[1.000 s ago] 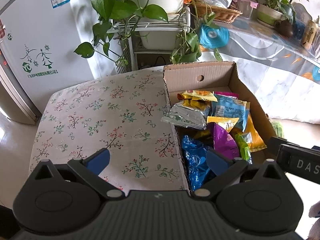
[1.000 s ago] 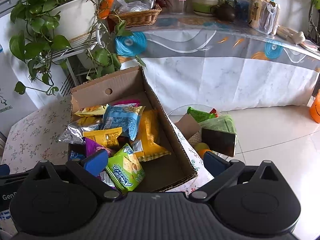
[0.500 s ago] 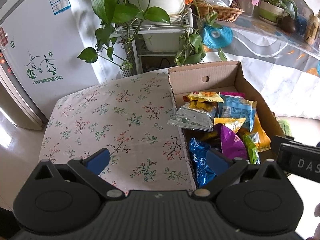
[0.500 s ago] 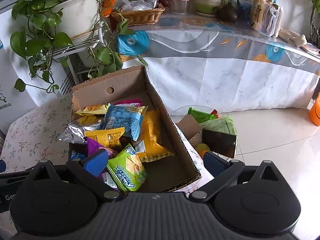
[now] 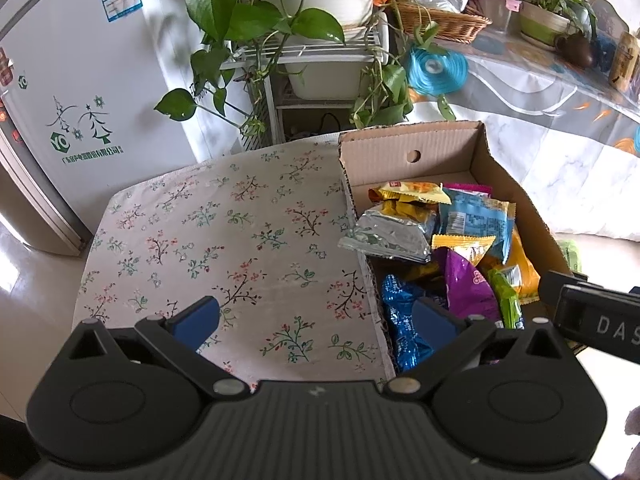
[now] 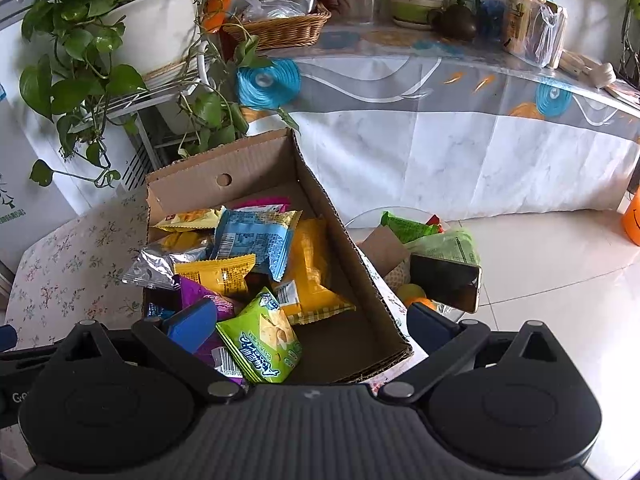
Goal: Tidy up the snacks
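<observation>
We see the left gripper with its blue fingers spread wide and nothing between them. It hangs over the floral cloth, and its right finger lies over the left wall of the box. The right gripper is also spread wide and empty, above the near end of the box.

The snacks lie in a loose heap inside the box, which stands on the cloth. In the left view the box is at 3 o'clock. There we see a silver pack hanging over the left wall, a blue pack in the near corner and a purple pack beside it. In this view the body of the right gripper enters at 4 o'clock.

The right view shows things that the left view hides or cuts. A green pack lies at 6 o'clock in the box, near the left finger. A large yellow pack lies flat against the right wall, and the near right part of the box floor is bare. Outside the box, at 3 o'clock, we see a phone and a green bag; we cannot tell on what they rest.
</observation>
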`<act>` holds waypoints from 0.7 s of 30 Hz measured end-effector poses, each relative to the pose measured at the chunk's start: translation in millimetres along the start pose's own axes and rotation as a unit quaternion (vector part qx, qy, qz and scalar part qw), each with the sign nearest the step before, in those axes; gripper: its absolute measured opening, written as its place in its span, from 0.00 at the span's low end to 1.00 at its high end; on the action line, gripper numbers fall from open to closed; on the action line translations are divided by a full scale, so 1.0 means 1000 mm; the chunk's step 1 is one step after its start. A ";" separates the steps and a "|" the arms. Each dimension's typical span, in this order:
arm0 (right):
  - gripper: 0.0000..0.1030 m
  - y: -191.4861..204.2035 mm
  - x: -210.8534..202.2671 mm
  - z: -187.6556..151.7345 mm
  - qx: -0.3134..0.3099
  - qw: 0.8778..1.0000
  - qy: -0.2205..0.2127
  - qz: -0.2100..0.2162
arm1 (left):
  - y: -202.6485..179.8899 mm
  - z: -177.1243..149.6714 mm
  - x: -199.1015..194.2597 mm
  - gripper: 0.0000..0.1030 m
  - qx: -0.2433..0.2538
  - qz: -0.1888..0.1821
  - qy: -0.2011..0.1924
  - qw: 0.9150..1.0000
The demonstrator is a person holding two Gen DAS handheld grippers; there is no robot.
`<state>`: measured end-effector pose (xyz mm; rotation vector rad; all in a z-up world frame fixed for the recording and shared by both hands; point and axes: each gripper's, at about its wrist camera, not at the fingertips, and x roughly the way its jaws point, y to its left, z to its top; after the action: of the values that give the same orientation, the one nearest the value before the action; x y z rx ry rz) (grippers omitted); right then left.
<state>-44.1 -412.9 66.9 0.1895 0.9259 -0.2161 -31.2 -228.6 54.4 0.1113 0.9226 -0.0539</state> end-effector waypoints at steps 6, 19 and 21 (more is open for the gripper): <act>1.00 0.005 0.001 -0.001 -0.007 1.000 -0.001 0.002 | 0.005 -0.002 0.003 0.99 -0.003 -0.003 0.003 1.000; 1.00 0.025 0.001 -0.004 -0.040 0.999 -0.008 0.029 | 0.021 -0.022 0.001 0.99 0.010 -0.007 0.012 1.000; 1.00 0.023 0.002 -0.005 -0.033 0.999 -0.006 0.030 | 0.028 -0.025 0.000 0.99 0.004 -0.010 0.015 1.000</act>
<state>-40.9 -389.3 64.3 0.1534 0.9135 -0.1313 -48.8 -197.3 41.5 0.1096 0.9537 -0.0752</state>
